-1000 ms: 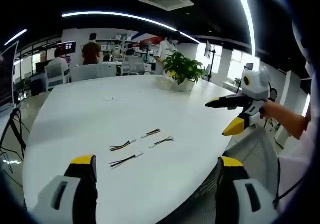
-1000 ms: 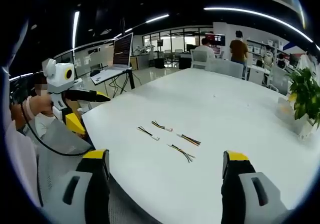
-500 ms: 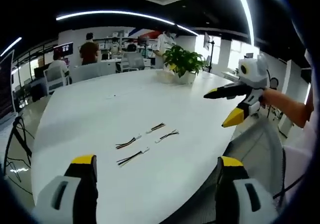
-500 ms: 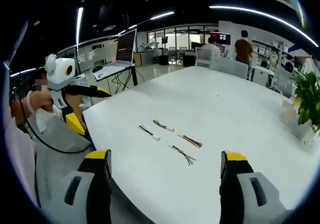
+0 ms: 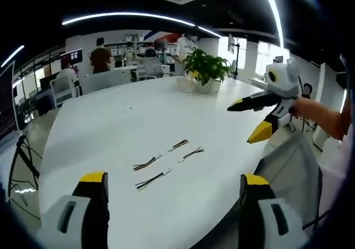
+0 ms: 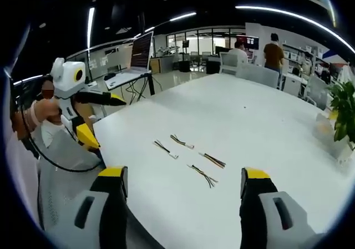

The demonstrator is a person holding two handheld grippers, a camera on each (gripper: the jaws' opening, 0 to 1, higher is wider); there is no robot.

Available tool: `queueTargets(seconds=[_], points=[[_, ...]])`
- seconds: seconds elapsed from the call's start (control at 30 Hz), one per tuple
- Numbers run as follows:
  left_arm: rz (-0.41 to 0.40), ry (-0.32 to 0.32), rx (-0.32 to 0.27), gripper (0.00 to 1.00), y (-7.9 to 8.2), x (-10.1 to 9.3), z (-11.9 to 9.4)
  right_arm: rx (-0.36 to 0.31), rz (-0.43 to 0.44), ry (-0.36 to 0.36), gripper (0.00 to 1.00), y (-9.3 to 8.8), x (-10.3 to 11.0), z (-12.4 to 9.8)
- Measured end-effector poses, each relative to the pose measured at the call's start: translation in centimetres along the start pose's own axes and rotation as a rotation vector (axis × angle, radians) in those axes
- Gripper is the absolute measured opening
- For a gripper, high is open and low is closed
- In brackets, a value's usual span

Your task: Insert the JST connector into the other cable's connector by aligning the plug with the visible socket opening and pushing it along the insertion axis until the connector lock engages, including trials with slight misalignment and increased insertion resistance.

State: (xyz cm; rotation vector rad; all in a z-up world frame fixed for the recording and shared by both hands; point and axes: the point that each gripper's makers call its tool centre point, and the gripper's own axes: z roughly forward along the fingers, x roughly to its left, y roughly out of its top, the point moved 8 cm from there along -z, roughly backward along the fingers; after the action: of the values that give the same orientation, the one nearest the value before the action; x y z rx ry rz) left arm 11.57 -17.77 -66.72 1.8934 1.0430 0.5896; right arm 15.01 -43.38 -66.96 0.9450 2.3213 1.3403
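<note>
Cables (image 5: 166,163) unmoved; grippers still apart.

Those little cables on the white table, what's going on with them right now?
Nothing is being handled yet. A person holds a gripper in each hand, and both the left gripper and the right gripper hang open and empty above the near edge of the white table. Four short cable pieces lie loose in a small cluster on the table ahead of them, none plugged together. A potted plant stands at the far side, and people sit at desks beyond.
</note>
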Motion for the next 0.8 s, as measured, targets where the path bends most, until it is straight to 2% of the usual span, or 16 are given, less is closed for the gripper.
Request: queueTargets(seconds=[0.23,0.4,0.6,0.8], points=[[0.006,-0.017,0.014,0.96,0.0,0.0,1.0,0.011,-0.004,-0.003,0.77,0.0,-0.4,0.4],[0.022,0.002,0.041,0.95,0.0,0.5,1.4,0.010,0.001,-0.001,0.76,0.1,-0.5,0.8],[-0.032,-0.017,0.038,0.94,0.2,1.1,2.0,0.018,0.018,0.017,0.75,-0.2,-0.7,1.9],[-0.049,-0.026,0.028,0.93,0.6,1.3,2.8,0.019,0.013,0.028,0.75,0.0,-0.9,2.6]])
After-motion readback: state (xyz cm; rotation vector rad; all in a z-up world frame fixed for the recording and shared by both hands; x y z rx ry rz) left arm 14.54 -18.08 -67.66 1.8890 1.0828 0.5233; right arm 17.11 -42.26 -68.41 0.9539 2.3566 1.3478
